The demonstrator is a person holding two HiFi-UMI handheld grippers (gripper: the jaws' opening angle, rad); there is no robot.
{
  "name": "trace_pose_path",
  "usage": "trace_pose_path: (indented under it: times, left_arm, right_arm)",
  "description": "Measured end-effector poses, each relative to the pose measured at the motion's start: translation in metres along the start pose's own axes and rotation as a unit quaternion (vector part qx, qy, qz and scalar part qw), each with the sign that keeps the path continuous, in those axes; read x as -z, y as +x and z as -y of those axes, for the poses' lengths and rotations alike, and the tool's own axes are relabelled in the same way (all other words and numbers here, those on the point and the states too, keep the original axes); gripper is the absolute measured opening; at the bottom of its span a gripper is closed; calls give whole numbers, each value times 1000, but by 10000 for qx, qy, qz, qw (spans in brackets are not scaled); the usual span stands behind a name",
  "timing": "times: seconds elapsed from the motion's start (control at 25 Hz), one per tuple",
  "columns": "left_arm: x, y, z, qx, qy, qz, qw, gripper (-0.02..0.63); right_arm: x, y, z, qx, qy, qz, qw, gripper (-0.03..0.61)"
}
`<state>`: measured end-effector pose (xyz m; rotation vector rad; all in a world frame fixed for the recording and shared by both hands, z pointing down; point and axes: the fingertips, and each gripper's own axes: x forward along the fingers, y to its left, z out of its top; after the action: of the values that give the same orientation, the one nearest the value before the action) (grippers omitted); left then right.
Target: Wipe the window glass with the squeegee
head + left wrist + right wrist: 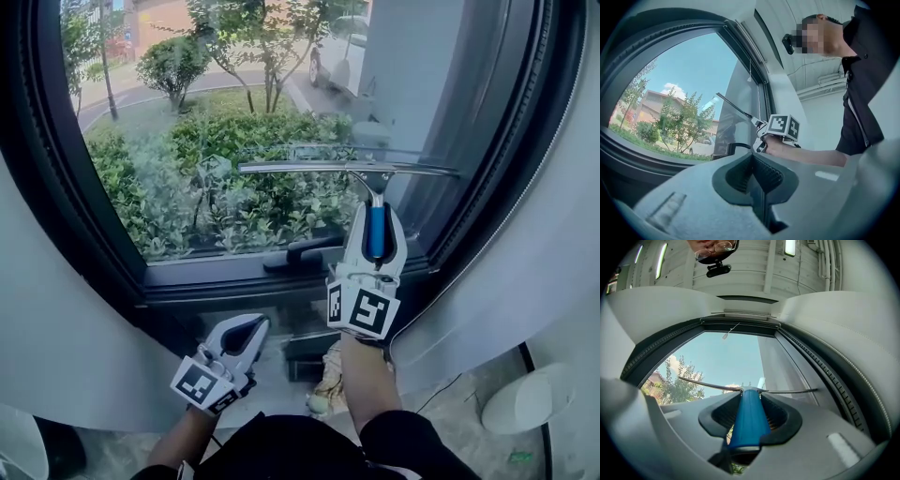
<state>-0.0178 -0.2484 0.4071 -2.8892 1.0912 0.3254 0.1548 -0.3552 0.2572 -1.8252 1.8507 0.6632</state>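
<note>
Below the window handle [302,251] and off to its left, the left tool [246,330] hangs with jaws together, nothing in them. Just right of that handle, the right tool [375,230] is clamped on the squeegee [349,170] by its blue grip, blade level above the handle, apparently against the window glass [187,112]. It looks like mid-wipe, low on the pane. Next comes a steady pull with the blade flat.

The squeegee [373,192] has a blue handle and a long metal blade, held level against the lower window glass [234,122].
</note>
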Motion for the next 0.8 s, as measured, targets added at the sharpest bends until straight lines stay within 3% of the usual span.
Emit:
trace_pose_path:
  times: [0.8]
  left_arm:
    - [16, -13, -11, -161, -34, -82, 9998, 0]
  right_arm:
    - [27, -22, -2, 20, 3, -181, 9998, 135]
